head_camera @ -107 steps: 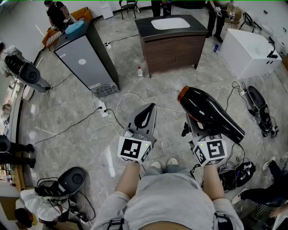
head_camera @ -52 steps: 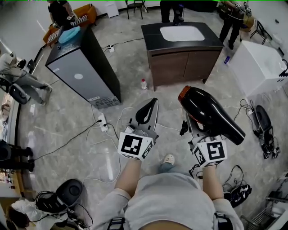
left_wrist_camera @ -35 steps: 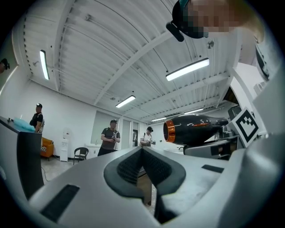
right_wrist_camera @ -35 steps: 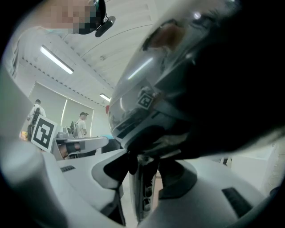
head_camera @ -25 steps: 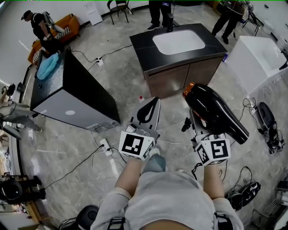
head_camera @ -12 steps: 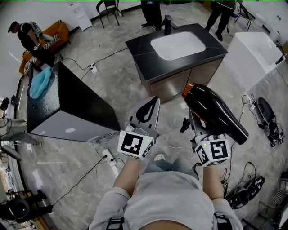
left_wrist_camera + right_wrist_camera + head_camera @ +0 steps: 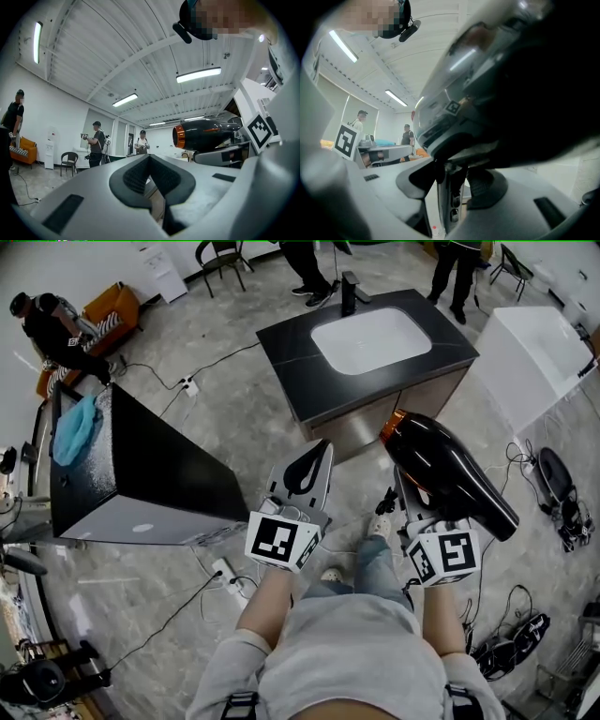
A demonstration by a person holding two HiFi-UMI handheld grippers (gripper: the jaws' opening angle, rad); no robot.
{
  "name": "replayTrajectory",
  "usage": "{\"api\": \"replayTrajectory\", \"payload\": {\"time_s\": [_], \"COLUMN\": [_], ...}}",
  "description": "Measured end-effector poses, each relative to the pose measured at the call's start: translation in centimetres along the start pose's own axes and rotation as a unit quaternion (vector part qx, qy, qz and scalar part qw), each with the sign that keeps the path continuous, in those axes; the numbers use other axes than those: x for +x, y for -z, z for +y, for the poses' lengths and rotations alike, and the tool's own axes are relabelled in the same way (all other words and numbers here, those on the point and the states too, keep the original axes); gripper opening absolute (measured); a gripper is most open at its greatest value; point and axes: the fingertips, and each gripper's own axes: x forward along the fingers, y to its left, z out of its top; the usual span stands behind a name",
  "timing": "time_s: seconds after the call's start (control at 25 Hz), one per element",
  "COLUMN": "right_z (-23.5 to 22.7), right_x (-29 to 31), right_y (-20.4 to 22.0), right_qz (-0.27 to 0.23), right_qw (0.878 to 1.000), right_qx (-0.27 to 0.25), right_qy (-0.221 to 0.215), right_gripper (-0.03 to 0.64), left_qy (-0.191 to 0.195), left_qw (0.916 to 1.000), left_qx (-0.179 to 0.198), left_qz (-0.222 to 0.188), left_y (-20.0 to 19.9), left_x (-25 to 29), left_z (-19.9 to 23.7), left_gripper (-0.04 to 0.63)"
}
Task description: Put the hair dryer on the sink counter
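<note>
A black hair dryer (image 7: 452, 474) with an orange nozzle ring hangs in the air, its handle clamped in my right gripper (image 7: 403, 498). In the right gripper view the handle (image 7: 451, 187) stands between the two pads and the glossy body (image 7: 511, 70) fills the upper right. My left gripper (image 7: 313, 463) is shut with nothing in it; its pads meet in the left gripper view (image 7: 150, 174), where the hair dryer (image 7: 206, 133) shows to the right. The sink counter (image 7: 292, 360), dark-topped with a white basin (image 7: 370, 338), stands just ahead of both grippers.
A tall black cabinet (image 7: 141, 465) with a blue cloth (image 7: 75, 427) on top stands to the left. A white box (image 7: 534, 352) is at the right. A faucet (image 7: 349, 292) sits at the counter's far edge. Cables and a power strip (image 7: 228, 573) lie on the floor; people stand beyond.
The sink counter has drawn closer in the head view as the person walks toward it. Both grippers keep the same pose, the hair dryer still held in the right one.
</note>
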Motion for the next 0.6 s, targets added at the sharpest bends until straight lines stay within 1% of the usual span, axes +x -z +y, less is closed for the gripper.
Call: {"api": "replayTrajectory", "payload": {"time_s": [0.12, 0.24, 0.44, 0.6], "right_z": [-1.9, -3.5, -6.4, -8.2], "right_x": [2.6, 4.9, 8.9, 12.6], "right_y": [-0.3, -0.9, -1.1, -1.4], "right_qz": [-0.003, -0.007, -0.004, 0.0], "right_qw": [1.0, 1.0, 0.999, 0.997], "right_qx": [0.005, -0.004, 0.001, -0.004], "right_qy": [-0.006, -0.026, -0.051, -0.079], "right_gripper": [0.193, 0.193, 0.193, 0.193], "left_qy": [-0.012, -0.025, -0.056, -0.085], "left_qw": [0.9999, 0.9997, 0.9984, 0.9964], "left_qx": [0.001, 0.005, 0.008, 0.006], "left_qz": [-0.002, -0.006, -0.006, -0.007], "left_y": [0.0, 0.0, 0.3, 0.6], "left_x": [2.6, 4.9, 8.4, 11.2], "left_z": [1.3, 2.2, 3.8, 5.5], "left_gripper": [0.012, 0.012, 0.012, 0.012]}}
